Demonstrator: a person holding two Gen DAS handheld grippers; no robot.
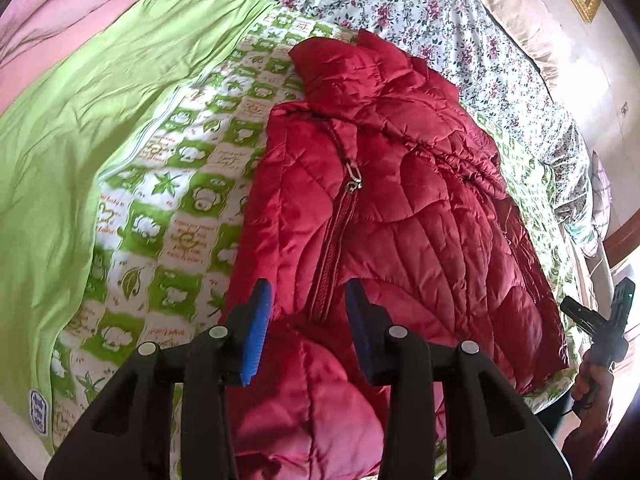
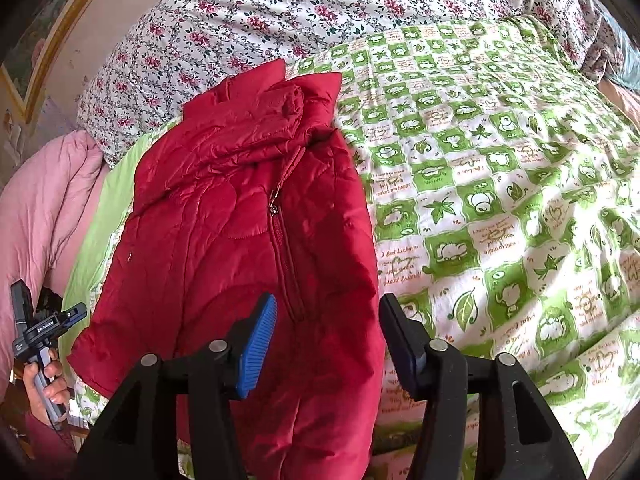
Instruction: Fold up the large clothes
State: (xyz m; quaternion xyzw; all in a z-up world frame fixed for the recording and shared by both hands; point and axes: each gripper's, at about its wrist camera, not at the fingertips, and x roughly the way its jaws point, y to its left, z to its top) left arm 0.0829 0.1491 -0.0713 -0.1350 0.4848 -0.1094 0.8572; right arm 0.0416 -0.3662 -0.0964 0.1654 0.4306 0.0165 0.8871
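A red jacket (image 1: pixel 384 208) lies mid-frame on a green checked quilt (image 2: pixel 500 184); floral bedding (image 2: pixel 280 12) fills the top. Both the left gripper (image 1: pixel 308 320) and right gripper (image 2: pixel 328 340) are spread, pinching nothing.

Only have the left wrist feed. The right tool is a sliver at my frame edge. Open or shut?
Observer: Open. The right tool hangs over the red jacket's hem edge, pads pressing nothing.
Operator: How does my tool look from outside?
Observer: The left tool sits in a hand just off the jacket's other bottom corner, not touching it.
Operator: What's on the right side?
Observer: The green checked blanket spreads wide past the jacket there.
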